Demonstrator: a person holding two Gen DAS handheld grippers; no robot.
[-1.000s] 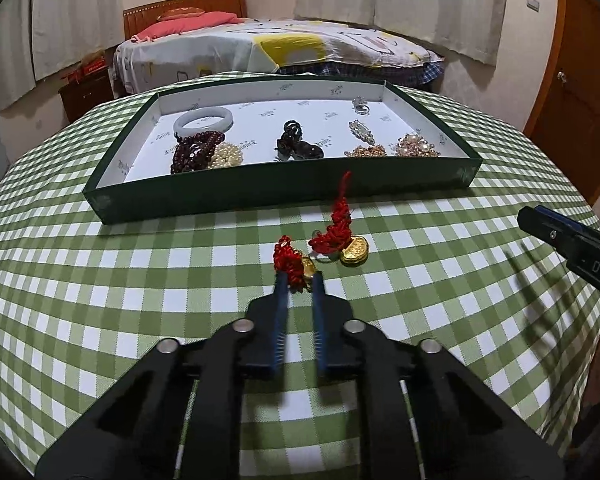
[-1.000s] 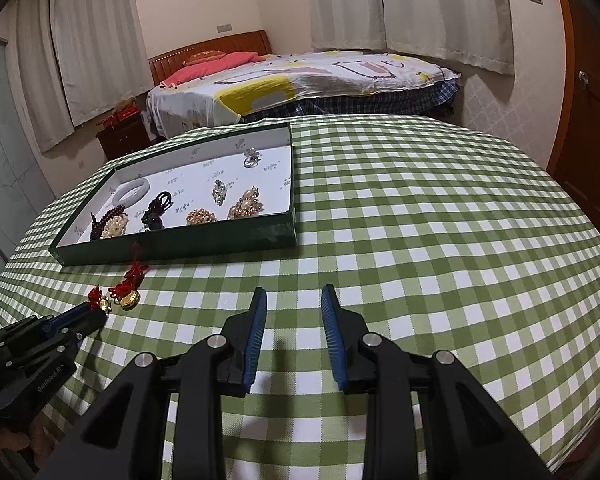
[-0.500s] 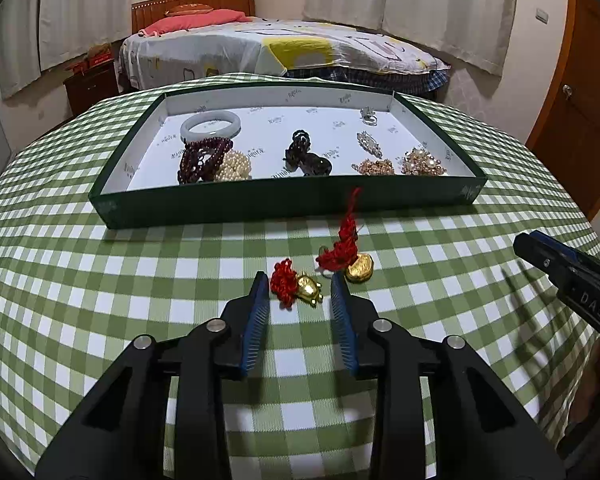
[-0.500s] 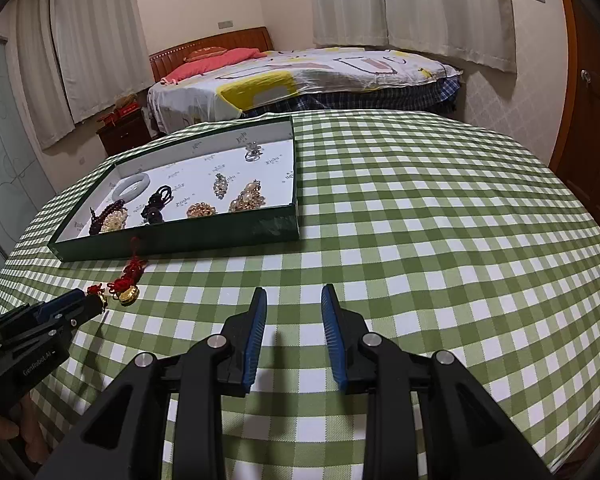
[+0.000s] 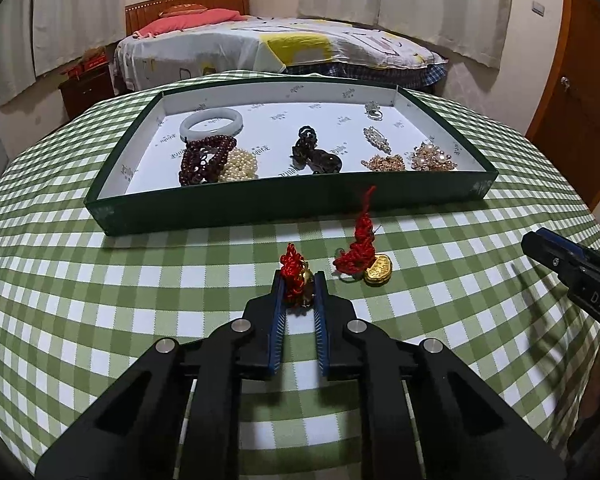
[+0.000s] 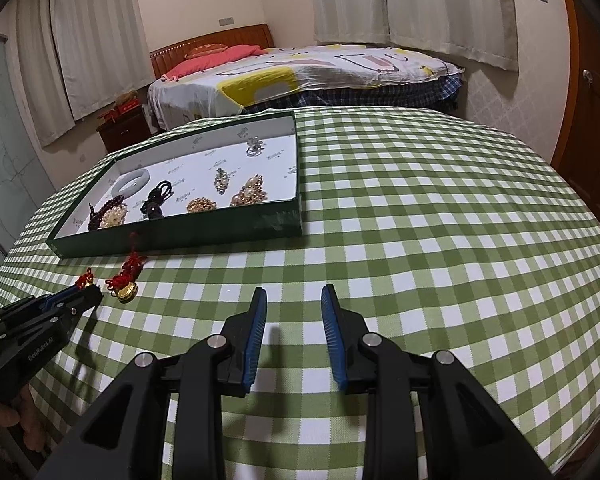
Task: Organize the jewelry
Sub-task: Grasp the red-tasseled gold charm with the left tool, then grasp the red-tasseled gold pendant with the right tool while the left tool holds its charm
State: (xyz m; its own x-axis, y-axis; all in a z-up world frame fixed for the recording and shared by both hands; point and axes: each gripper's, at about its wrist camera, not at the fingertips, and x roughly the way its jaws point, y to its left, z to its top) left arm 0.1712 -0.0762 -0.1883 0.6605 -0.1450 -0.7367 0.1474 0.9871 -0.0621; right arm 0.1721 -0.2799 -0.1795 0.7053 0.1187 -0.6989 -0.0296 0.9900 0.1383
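A small red knotted charm with a gold piece (image 5: 297,276) lies between the fingertips of my left gripper (image 5: 299,280), whose jaws stand close on both sides of it. It also shows in the right wrist view (image 6: 85,280). A second red knot charm with a gold ingot (image 5: 365,256) lies just to its right on the cloth. The green jewelry tray (image 5: 260,208) holds a white bangle (image 5: 212,125), dark red beads (image 5: 204,160), pearls and several brooches. My right gripper (image 6: 294,300) is open and empty over bare cloth.
The round table has a green checked cloth (image 6: 420,208) that drops off at its edges. A bed (image 5: 280,48) stands behind the table, and a wooden door (image 5: 580,80) is at the right.
My left gripper opened, then moved forward and narrowed around the small red charm. The right gripper has barely moved.
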